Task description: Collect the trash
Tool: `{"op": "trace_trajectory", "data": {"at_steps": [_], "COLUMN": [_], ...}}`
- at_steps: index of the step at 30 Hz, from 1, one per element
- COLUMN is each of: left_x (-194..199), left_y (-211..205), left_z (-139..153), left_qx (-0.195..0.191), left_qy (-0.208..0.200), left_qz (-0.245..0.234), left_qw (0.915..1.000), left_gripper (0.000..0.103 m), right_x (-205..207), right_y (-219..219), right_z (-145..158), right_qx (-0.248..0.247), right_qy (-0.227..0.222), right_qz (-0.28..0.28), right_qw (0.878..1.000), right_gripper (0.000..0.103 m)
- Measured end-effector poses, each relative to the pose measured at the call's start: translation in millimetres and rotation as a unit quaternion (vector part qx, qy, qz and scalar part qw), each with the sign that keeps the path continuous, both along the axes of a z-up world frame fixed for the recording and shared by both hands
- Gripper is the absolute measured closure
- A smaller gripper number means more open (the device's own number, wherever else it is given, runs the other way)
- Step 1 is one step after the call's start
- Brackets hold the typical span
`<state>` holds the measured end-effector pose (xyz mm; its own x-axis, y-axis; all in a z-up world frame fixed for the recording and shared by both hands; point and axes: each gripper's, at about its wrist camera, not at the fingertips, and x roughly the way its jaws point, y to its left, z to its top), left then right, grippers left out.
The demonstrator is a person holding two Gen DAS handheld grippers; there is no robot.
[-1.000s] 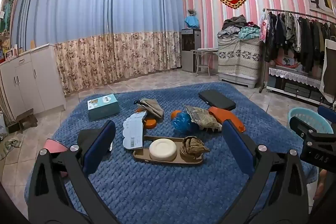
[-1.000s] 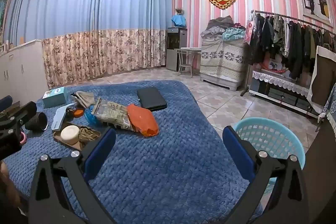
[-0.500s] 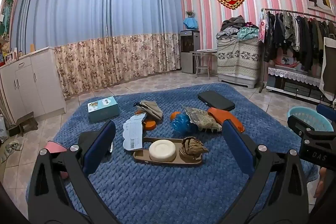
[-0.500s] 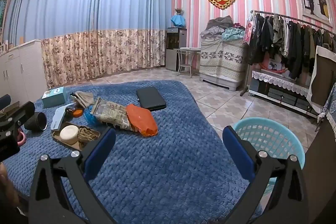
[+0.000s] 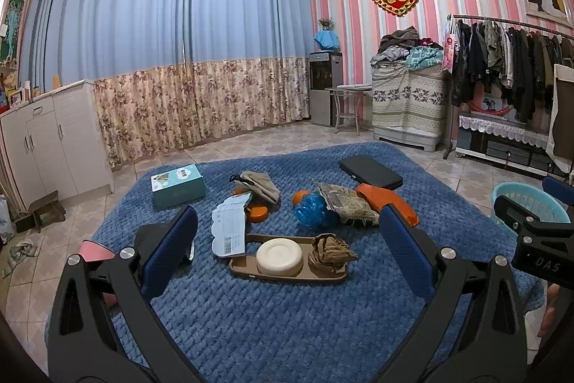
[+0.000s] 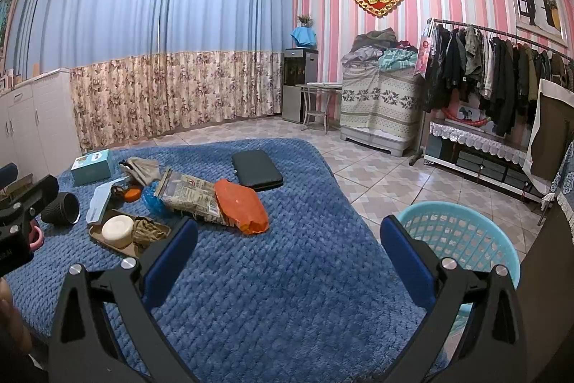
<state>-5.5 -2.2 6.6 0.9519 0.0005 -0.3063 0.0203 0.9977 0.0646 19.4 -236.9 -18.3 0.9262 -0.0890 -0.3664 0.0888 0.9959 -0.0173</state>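
Litter lies on a blue rug [image 5: 287, 318]: a brown tray [image 5: 287, 273] with a white round disc [image 5: 279, 256] and a crumpled brown paper [image 5: 330, 253], a white card [image 5: 229, 228], a blue crumpled plastic [image 5: 311, 208], a printed wrapper [image 5: 346, 203] and an orange bag [image 6: 242, 205]. A light blue basket [image 6: 462, 239] stands on the floor at the rug's right edge. My left gripper [image 5: 287, 252] is open above the rug, short of the tray. My right gripper [image 6: 287, 257] is open and holds nothing, between the orange bag and the basket.
A teal box [image 5: 178, 185], a black flat case [image 5: 371, 172], a grey cloth [image 5: 260, 183], orange lids [image 5: 258, 213] and a black cup [image 6: 62, 209] also sit on the rug. White cabinets [image 5: 53, 146] stand left; a clothes rack [image 6: 502, 78] and covered furniture right.
Both views have tilted up slightly, so the objects sit a little lower in frame. Both grippers stay open and nothing on the rug has moved.
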Motion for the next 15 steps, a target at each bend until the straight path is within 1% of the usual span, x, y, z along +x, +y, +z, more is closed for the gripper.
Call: {"op": "trace_trajectory", "data": {"at_steps": [15], "left_x": [-0.9], "left_y": [-0.1], "left_z": [1.3], "left_qx": [-0.001], "left_qy": [0.001], "left_qz": [0.0], "left_qw": [1.0], "left_gripper": [0.005], "right_x": [-0.3], "right_y": [0.3], "right_z": [0.3], "right_qx": [-0.001], "right_qy": [-0.001], "right_qz": [0.0], "right_qw": [1.0], "right_gripper": [0.004]}}
